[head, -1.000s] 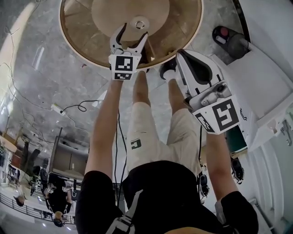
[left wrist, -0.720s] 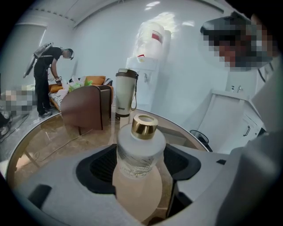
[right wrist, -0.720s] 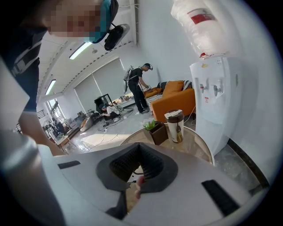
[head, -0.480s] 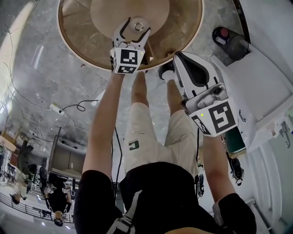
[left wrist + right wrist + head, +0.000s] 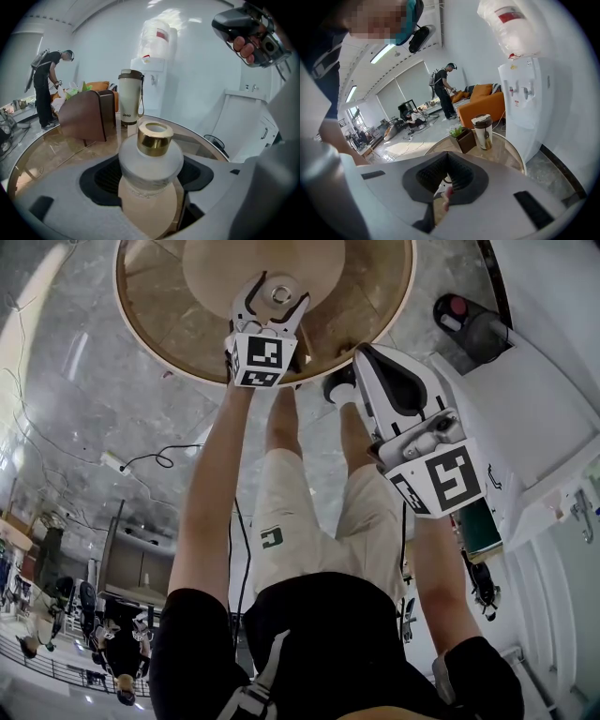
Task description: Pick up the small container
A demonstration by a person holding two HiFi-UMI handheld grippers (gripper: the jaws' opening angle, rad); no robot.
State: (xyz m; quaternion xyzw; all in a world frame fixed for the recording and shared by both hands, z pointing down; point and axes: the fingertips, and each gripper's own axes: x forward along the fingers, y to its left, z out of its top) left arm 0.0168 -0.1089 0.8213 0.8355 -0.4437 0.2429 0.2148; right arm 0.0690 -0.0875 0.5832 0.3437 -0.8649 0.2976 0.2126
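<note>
Grips container [image 5: 151, 161] with left gripper [image 5: 278, 290], 12 o'clock on table [image 5: 367, 296]; holds right gripper [image 5: 364, 354] clenched, empty, 2 o'clock.

This is looking like an open-plan office lounge. A water dispenser [image 5: 524, 98] is standing just behind the round bench [image 5: 159, 329], and an orange sofa [image 5: 483, 99] is sitting beyond the bench's far edge. Strip lights [image 5: 383, 53] are glowing on the ceiling, and tall windows [image 5: 401, 93] are letting daylight onto a polished stone floor [image 5: 80, 399]. Cables [image 5: 157, 461] are trailing across that floor, and a person wearing a backpack [image 5: 442, 90] is standing by the sofa.
</note>
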